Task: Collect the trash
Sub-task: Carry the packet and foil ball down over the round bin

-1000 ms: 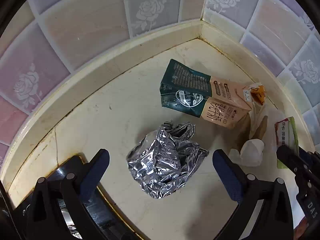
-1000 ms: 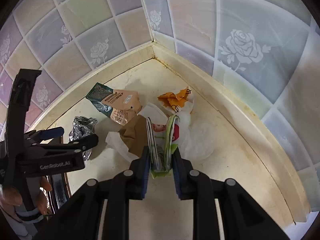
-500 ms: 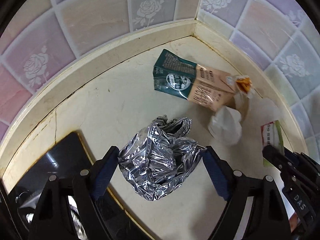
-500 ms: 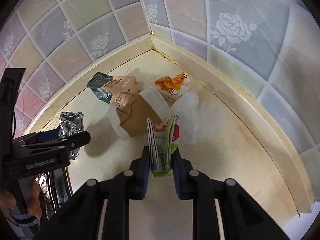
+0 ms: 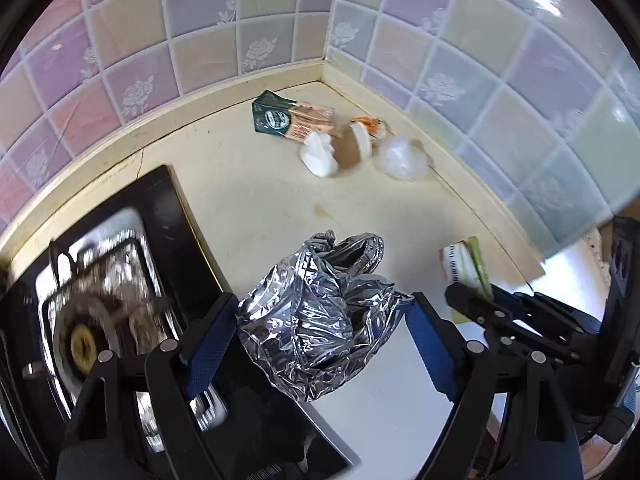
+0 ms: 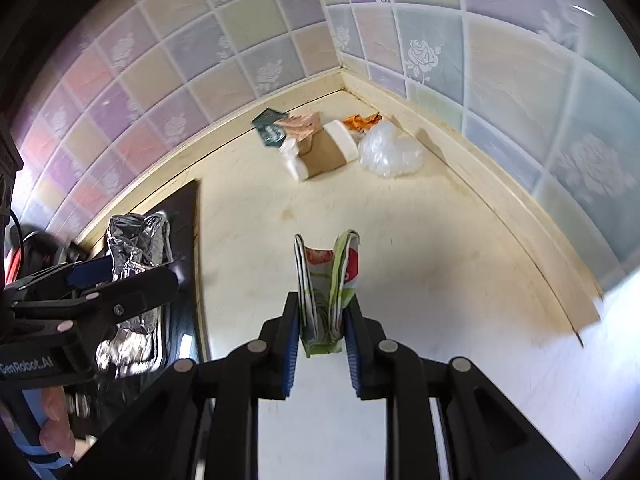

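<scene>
- The left gripper [image 5: 320, 332] – jaws wide – clamped a crumpled silver foil bag [image 5: 316, 316], tilted down beside the black stove [image 5: 172, 216].
- The right gripper [image 6: 322, 320] – jaws narrow – pinched a folded green-and-white wrapper [image 6: 326, 280], right of that stove.

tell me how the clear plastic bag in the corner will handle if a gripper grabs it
The clear plastic bag looks thin and crumpled, so it is probably floppy and very light. Its glossy film may slip between pads and squash flat. It sits loose on the counter, so a push would likely slide it.
</scene>
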The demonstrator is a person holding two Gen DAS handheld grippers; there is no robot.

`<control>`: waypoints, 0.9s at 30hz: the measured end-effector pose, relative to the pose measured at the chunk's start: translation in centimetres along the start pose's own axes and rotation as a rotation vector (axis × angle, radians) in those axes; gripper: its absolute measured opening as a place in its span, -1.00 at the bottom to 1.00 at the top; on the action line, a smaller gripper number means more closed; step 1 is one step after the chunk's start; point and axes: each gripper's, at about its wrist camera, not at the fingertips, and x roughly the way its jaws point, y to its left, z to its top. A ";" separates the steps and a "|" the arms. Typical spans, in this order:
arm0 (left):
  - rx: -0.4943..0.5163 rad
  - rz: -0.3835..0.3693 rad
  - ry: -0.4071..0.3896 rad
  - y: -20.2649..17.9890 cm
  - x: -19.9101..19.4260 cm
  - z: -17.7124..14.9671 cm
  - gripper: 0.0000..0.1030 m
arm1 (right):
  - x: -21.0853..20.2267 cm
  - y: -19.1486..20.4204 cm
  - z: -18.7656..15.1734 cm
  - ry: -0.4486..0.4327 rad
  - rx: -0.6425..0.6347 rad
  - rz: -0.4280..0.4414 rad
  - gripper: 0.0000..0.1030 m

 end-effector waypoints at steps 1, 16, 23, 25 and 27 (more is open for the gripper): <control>-0.006 0.000 -0.011 -0.9 -1.0 -1.5 0.62 | -0.8 -0.1 -0.9 0.001 -0.007 0.013 -0.60; -0.088 0.036 -0.067 -10.1 -7.1 -20.0 0.62 | -9.9 -2.5 -16.9 0.043 -0.110 0.096 -0.60; -0.077 0.057 -0.023 -11.9 -5.5 -26.8 0.62 | -8.9 -3.0 -23.5 0.122 -0.119 0.077 -0.60; -0.080 0.052 0.003 -12.0 -4.2 -28.4 0.62 | -7.9 -3.3 -25.3 0.149 -0.111 0.069 -0.60; -0.085 0.050 0.033 -11.9 -3.0 -29.9 0.62 | -6.5 -3.6 -27.0 0.183 -0.090 0.062 -0.60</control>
